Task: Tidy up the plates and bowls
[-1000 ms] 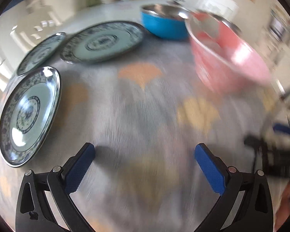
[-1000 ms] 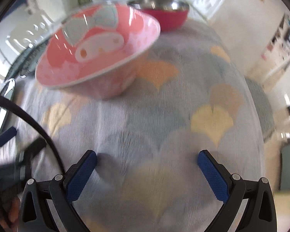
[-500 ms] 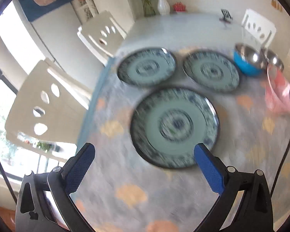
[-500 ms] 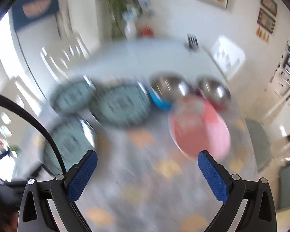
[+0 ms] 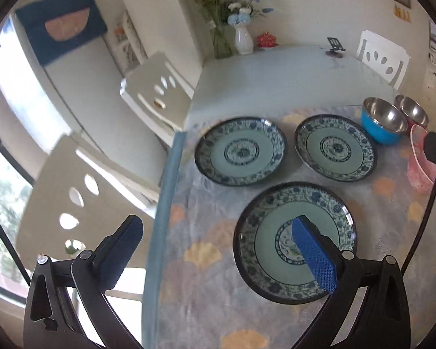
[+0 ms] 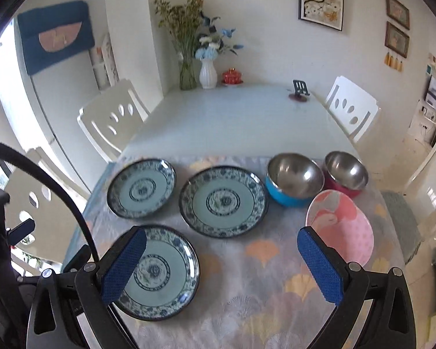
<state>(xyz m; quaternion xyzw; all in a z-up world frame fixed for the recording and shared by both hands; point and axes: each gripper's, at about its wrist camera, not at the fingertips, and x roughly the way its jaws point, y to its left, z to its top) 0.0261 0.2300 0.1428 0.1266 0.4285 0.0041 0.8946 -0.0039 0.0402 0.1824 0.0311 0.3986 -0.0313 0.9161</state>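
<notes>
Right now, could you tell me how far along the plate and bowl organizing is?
Nothing looks stacked yet. Three patterned plates lie apart on the cloth; the blue bowl, red bowl and pink bowl sit separately. Left gripper and right gripper are open and empty. All grouping remains.

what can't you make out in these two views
- Left wrist view: pink bowl is partly behind a black cable and the other gripper's body, near the edge.
- Right wrist view: near plate is partly covered by the right gripper.
- Both views: red item beside the white vase is too small to identify.

Glossy glazed plates [image 6: 223, 201], shiny metal-lined bowls [image 6: 294, 173], on matt woven cloth [image 6: 264, 299].
</notes>
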